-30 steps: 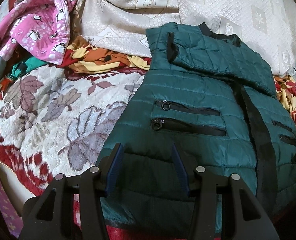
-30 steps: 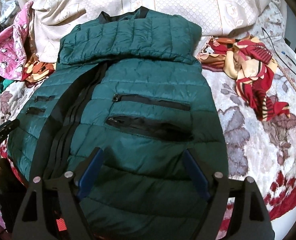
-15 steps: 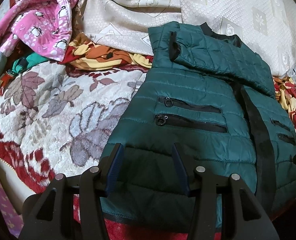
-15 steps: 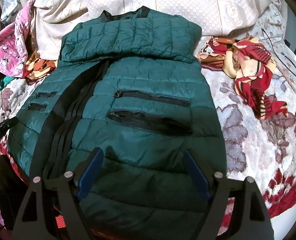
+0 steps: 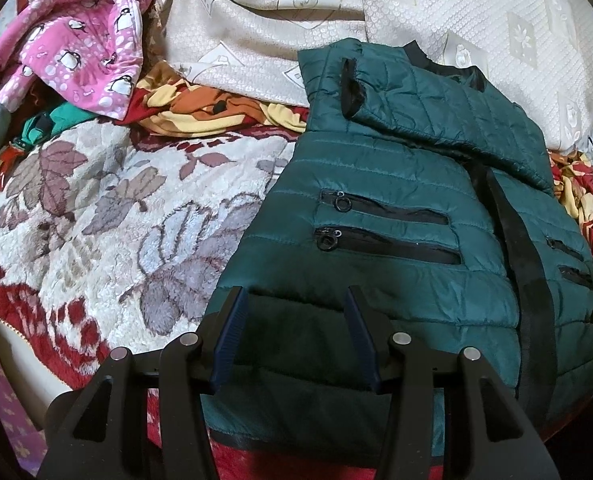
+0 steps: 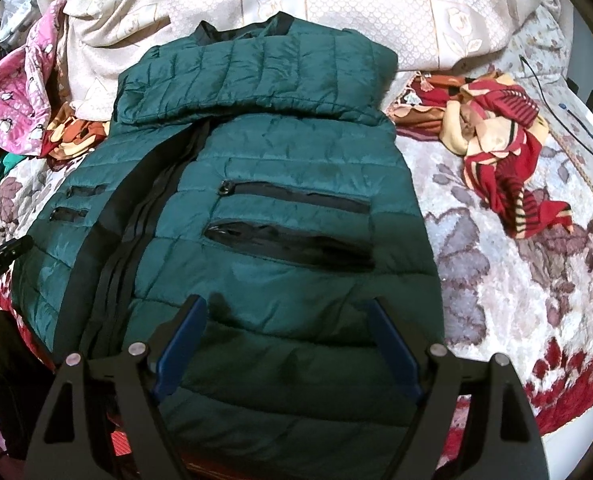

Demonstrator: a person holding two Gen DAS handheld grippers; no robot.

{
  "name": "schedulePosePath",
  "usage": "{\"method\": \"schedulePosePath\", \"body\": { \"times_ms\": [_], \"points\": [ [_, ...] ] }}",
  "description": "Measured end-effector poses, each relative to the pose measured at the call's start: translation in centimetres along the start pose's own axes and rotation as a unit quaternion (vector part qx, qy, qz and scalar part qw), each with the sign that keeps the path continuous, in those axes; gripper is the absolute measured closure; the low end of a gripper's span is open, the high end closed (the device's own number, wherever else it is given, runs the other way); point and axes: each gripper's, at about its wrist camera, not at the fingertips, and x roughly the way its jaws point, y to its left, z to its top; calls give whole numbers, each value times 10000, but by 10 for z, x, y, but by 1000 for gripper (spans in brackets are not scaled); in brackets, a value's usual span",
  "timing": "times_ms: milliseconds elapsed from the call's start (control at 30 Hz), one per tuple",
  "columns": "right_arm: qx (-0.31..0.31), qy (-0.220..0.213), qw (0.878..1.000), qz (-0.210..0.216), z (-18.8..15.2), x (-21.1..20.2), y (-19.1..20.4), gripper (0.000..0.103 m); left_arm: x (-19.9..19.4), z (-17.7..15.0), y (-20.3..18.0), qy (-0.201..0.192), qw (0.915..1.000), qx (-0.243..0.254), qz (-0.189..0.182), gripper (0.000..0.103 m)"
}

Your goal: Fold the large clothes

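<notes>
A dark green quilted jacket (image 5: pixel 396 200) lies front up on the bed, sleeves folded across its top, black zip down the middle; it also fills the right wrist view (image 6: pixel 280 168). My left gripper (image 5: pixel 296 296) is open above the jacket's lower left part. My right gripper (image 6: pixel 286 306) is open wider above the lower right part. Neither holds anything. The left gripper's tip shows at the left edge of the right wrist view (image 6: pixel 4 254).
The bed has a floral blanket (image 5: pixel 96 220), also seen in the right wrist view (image 6: pixel 516 260). A pink penguin-print garment (image 5: pixel 80 40), a cream quilt (image 5: pixel 376 8) and an orange-red cloth (image 5: pixel 200 116) lie behind. A red and yellow scarf (image 6: pixel 500 136) lies right of the jacket.
Both grippers have drawn back slightly towards the jacket's hem, so more of the jacket and the bed's near edge shows. The jaws stay open. The jacket has not moved.
</notes>
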Motion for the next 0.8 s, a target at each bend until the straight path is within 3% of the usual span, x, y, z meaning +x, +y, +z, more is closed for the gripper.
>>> {"method": "schedulePosePath", "body": {
  "times_ms": [167,300,500,633,800],
  "points": [
    [47,26,10000,-35,0,0,-8,17,6,3,7,184,9996,-89,-188,74],
    [74,6,9999,-73,-2,-6,-17,17,9,11,26,351,9957,-356,-779,74],
    [261,72,9991,-313,-9,-11,-43,17,16,10,61,495,9901,-843,-1005,70],
    [509,212,9980,-318,-16,-6,-65,17,25,3,60,666,9879,-752,-1182,66],
    [714,331,9969,52,-24,1,-75,16,29,-5,50,670,9902,-473,-1133,58]
  ]
}}
